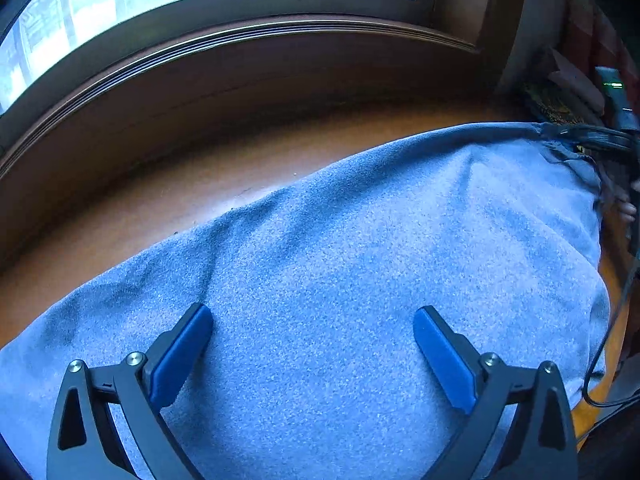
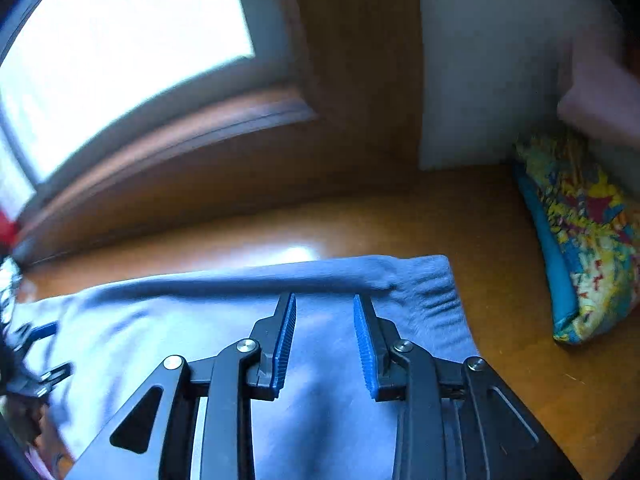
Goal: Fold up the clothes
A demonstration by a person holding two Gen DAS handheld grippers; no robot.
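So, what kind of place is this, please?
Probably a room in a home: a wooden table under a window with a wooden frame, a blue garment spread on it, and a colourful cushion against the wall.

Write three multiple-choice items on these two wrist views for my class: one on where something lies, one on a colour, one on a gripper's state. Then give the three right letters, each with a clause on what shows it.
1. Where does the patterned cushion lie?
A. on the blue garment
B. right of the garment, against the wall
C. on the window sill

2. What colour is the garment on the wooden table?
A. light blue
B. red
C. white

3. How does the left gripper stand?
A. shut on a fold
B. wide open above the cloth
C. clamped on a cable

Key: B, the right wrist view shows it on bare wood beside the wall; A, both views show blue cloth; B, its pads stand far apart with nothing pinched.
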